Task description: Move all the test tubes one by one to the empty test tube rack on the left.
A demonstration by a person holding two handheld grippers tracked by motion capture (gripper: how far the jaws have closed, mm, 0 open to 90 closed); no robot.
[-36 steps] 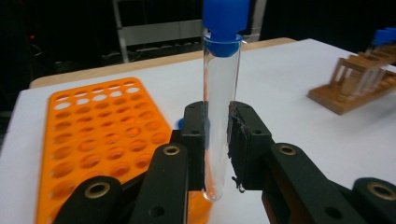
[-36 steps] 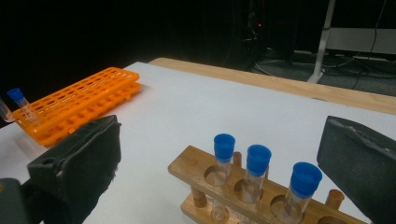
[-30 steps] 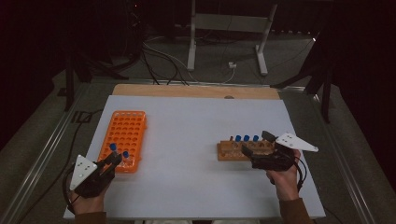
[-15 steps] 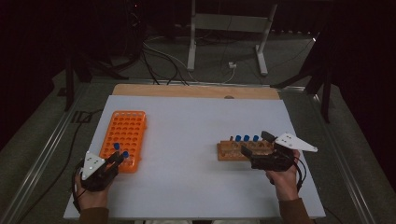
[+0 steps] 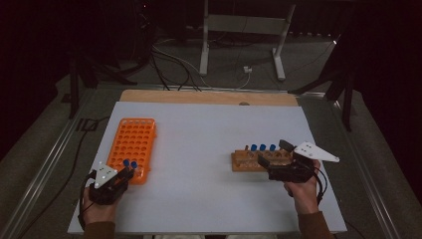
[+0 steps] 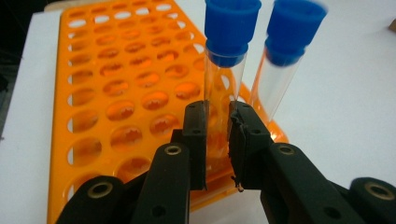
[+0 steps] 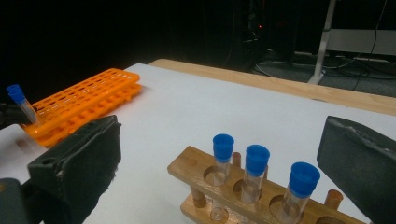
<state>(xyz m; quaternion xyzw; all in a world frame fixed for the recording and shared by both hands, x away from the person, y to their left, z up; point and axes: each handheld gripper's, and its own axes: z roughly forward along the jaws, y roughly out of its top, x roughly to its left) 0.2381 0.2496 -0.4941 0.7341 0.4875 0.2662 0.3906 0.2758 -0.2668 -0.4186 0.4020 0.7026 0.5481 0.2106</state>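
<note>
1. The left hand-held gripper point(image 6: 217, 135) is clamping a clear tube with a blue cap point(image 6: 223, 70) low on its glass, at the 5 o'clock corner of the orange rack point(image 6: 116, 93). I judge the tube could be slipping or tilting, since the pads are biting slick glass well below the cap.
2. A second capped tube point(image 6: 285, 60) is standing just beside it at 3 o'clock; a sideways swing would probably be knocking it over.
3. The light rack could be lifting or sliding along the surface point(image 5: 199, 149) if the tube is dragging in its hole.
4. The right hand-held gripper point(image 7: 219, 163) is hanging open around the wooden rack point(image 7: 224, 186); closing carelessly might be jostling the tubes there.
5. Counting: two tubes at the orange rack, three tubes in the wooden rack point(image 5: 262, 148), two racks, two grippers.
</note>
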